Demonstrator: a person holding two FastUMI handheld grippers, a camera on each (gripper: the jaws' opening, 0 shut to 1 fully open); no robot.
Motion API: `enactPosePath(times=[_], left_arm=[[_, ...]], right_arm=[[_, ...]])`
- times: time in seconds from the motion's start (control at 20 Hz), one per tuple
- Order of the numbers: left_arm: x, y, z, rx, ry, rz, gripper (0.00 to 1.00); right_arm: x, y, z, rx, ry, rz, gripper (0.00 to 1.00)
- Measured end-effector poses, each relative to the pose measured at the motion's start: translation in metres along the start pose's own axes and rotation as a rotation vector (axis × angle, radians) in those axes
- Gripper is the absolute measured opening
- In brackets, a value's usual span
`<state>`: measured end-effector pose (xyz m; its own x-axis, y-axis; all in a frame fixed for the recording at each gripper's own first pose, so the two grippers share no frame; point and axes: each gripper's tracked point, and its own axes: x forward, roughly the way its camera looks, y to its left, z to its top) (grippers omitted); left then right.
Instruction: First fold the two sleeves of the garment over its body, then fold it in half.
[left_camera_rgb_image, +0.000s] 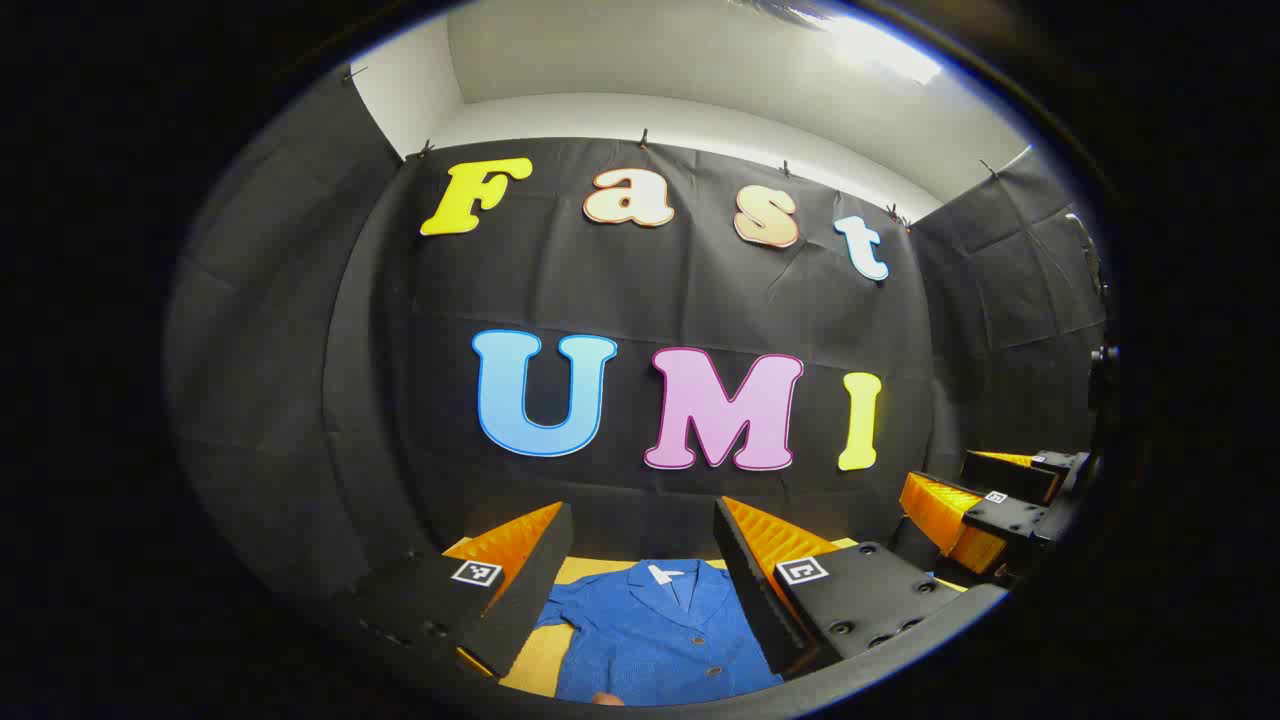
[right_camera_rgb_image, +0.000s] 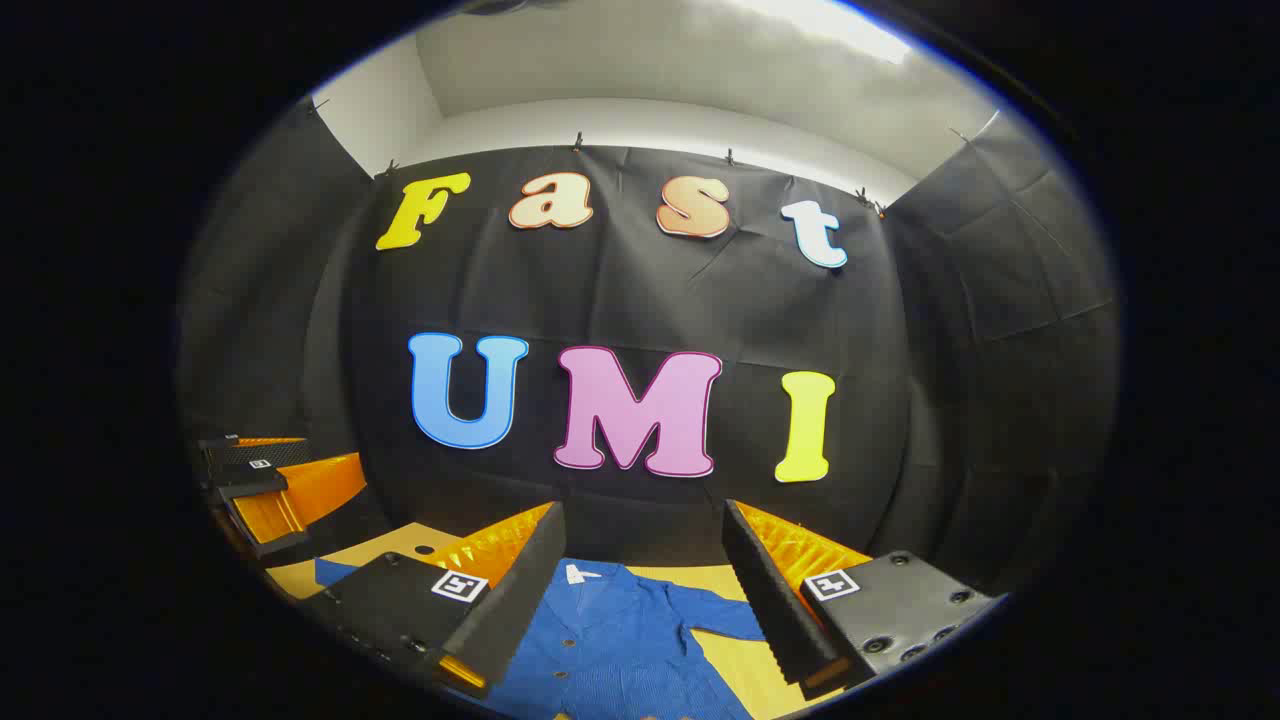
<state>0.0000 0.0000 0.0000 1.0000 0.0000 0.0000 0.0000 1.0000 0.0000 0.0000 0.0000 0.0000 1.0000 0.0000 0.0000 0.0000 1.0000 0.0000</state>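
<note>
A blue button-up shirt (left_camera_rgb_image: 650, 630) lies flat on the yellow table (left_camera_rgb_image: 535, 655), collar toward the far wall. In the left gripper view my left gripper (left_camera_rgb_image: 640, 515) hangs open above the shirt's collar and chest, nothing between its fingers. A short sleeve (left_camera_rgb_image: 560, 615) spreads out to the left. Off to the right, my right gripper (left_camera_rgb_image: 940, 470) also stands open. In the right gripper view my right gripper (right_camera_rgb_image: 642, 512) is open over the shirt (right_camera_rgb_image: 600, 640), whose other sleeve (right_camera_rgb_image: 725, 620) lies out to the right. My left gripper (right_camera_rgb_image: 320, 458) shows at the left.
The black cloth wall (left_camera_rgb_image: 640, 300) closes the booth just behind the table. Bare yellow table (right_camera_rgb_image: 400, 548) shows beside the shirt, with a small hole in it (right_camera_rgb_image: 425, 549).
</note>
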Motion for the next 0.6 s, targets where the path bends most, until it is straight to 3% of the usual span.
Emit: enactPosePath(times=[0.6], left_arm=[[-0.026,0.016,-0.005,-0.002,0.015,0.008,0.82]], right_arm=[[-0.026,0.013,0.004,0.013,0.011,0.017,0.95]])
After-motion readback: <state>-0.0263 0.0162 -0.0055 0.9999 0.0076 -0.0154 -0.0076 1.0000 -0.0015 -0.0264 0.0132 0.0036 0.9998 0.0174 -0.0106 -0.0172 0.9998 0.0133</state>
